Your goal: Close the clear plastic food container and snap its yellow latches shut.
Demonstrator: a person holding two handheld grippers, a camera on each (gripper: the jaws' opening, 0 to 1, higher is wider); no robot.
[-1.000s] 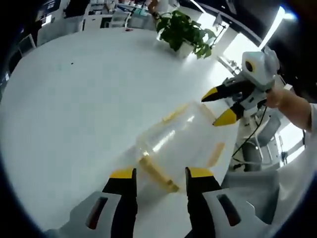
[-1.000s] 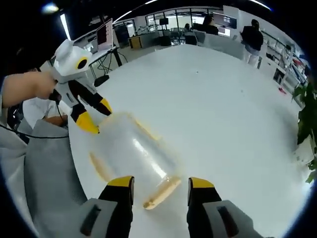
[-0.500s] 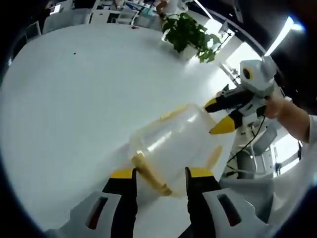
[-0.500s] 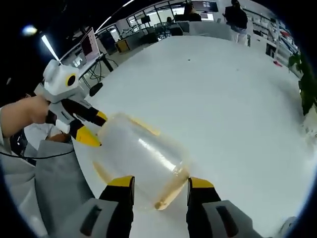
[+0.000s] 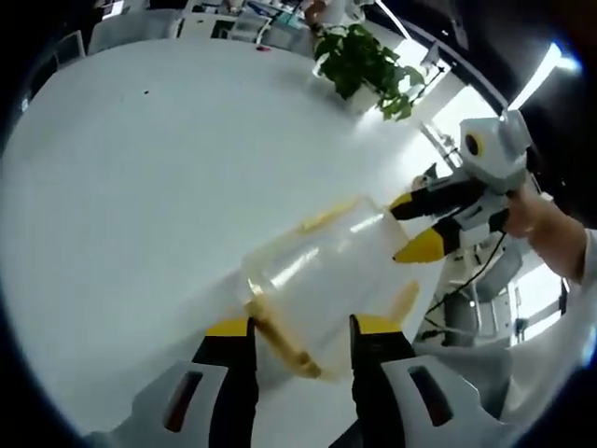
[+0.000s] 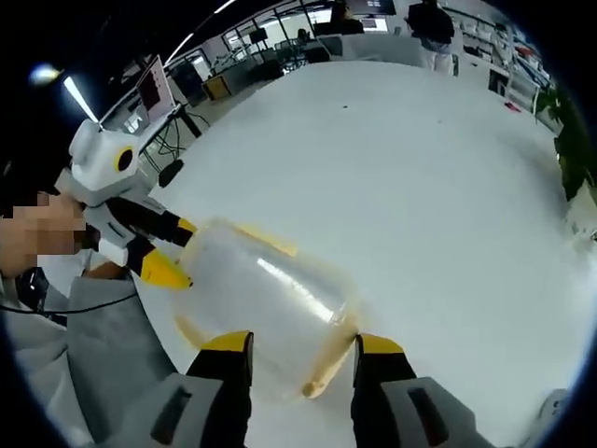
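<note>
The clear plastic container lies on the white table with its lid on, yellow latches showing along its sides. My left gripper is open, its jaws flanking the container's near end. My right gripper reaches in from the right, open, its yellow tips at the container's far end. In the right gripper view the same container lies just ahead of my open right gripper, a latch between its jaws. The left gripper stands open at the opposite end.
A potted plant stands at the table's far side, also at the edge. The person's grey clothing lies just past the table edge beside the container. Desks, monitors and people fill the room behind. The table stretches wide.
Both views have shifted a little with the hands. The container has come slightly nearer to each gripper's jaws, and both grippers stay open at its two ends.
</note>
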